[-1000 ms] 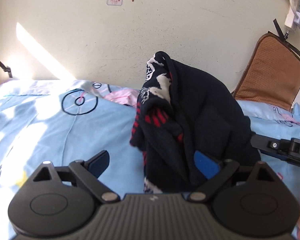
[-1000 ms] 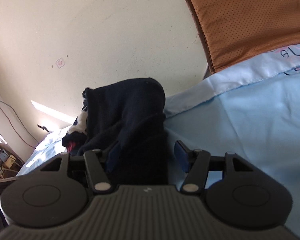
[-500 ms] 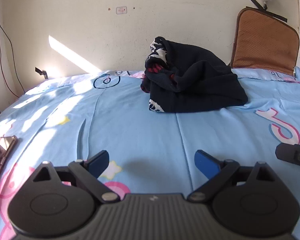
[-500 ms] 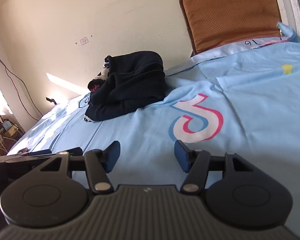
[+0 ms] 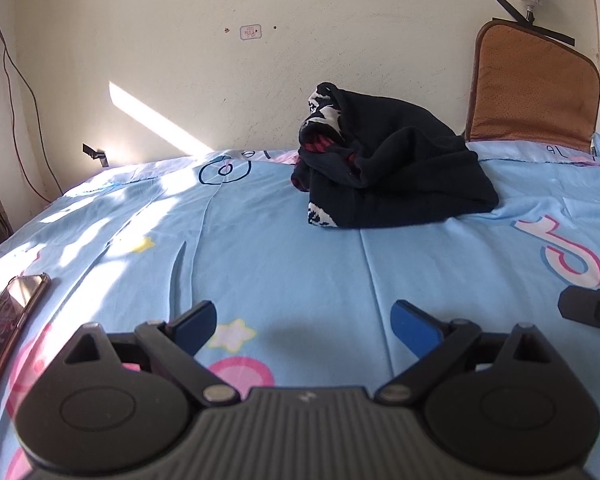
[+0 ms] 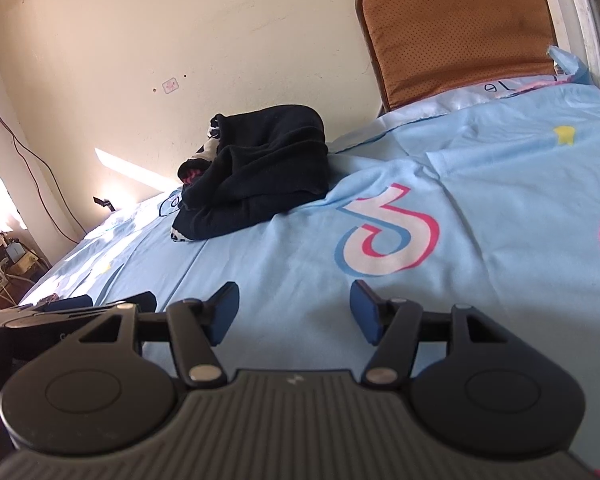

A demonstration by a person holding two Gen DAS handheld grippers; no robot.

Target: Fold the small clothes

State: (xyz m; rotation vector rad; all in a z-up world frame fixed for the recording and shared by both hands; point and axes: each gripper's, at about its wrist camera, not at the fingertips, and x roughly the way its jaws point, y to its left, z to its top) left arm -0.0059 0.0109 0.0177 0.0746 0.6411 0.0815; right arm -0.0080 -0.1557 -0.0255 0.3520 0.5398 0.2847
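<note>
**Spotter:** Blue pads (image 5: 194,326) on your left gripper (image 5: 304,326) stand wide apart, released, with only bare sheet between them. At nine o'clock of that view a phone (image 5: 8,328) lies flat on the bed sheet (image 5: 280,264), well apart from your fingers.

**Operator:** Where is the garment from the left camera?

**Spotter:** At about twelve to one o'clock, a dark sweater (image 5: 384,178) sits bunched in a heap near the wall (image 5: 220,60), white and red pattern showing on its left side. It rests on the sheet, far ahead of your pads. A brown cushion (image 5: 534,88) leans upright at two o'clock, behind and right of the heap. Your other tool's black tip pokes in at three o'clock.

**Operator:** And the right one?

**Spotter:** Your right gripper (image 6: 294,312) is also released, its jaws parted, nothing in them, light-blue sheet showing through the gap. From that camera the sweater (image 6: 260,172) lies at eleven o'clock, slumped near the wall and well apart from your fingertips. A pink, white and blue logo print (image 6: 388,232) on the sheet lies at one o'clock, between your pads and the cushion (image 6: 456,32) at the top right. Your left tool shows at nine o'clock, low over the bed.
</note>
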